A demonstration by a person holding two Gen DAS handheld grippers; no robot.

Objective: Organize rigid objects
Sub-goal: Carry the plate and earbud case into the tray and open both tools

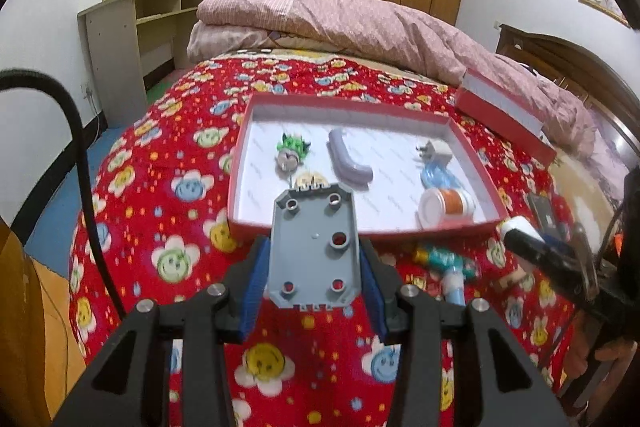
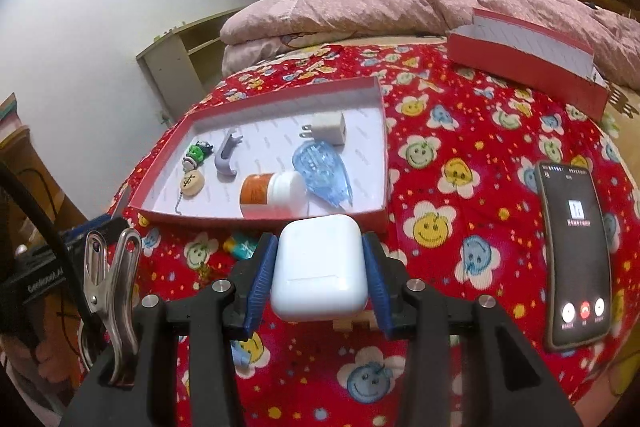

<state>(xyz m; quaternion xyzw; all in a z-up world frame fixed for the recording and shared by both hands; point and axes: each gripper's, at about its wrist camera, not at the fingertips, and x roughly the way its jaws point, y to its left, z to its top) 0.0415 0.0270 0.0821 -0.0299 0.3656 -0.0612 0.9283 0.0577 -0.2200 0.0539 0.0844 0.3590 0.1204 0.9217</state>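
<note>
My left gripper (image 1: 314, 267) is shut on a grey plastic plate with round studs (image 1: 312, 247) and holds it above the bedspread, just before the near wall of the red box (image 1: 360, 229). My right gripper (image 2: 319, 267) is shut on a white earbud case (image 2: 319, 271), close to the box's near wall (image 2: 340, 217). In the box lie a green keychain figure (image 1: 292, 151), a grey hook (image 1: 348, 163), a white charger (image 2: 326, 129), a blue tape dispenser (image 2: 322, 171) and an orange bottle with a white cap (image 2: 272, 193).
A teal toy (image 1: 440, 259) and a light blue tube (image 1: 454, 287) lie on the red bedspread before the box. A phone (image 2: 572, 259) lies at right. The red box lid (image 2: 524, 55) rests by the pink quilt (image 1: 340, 19). A metal clip (image 2: 108, 279) sits at left.
</note>
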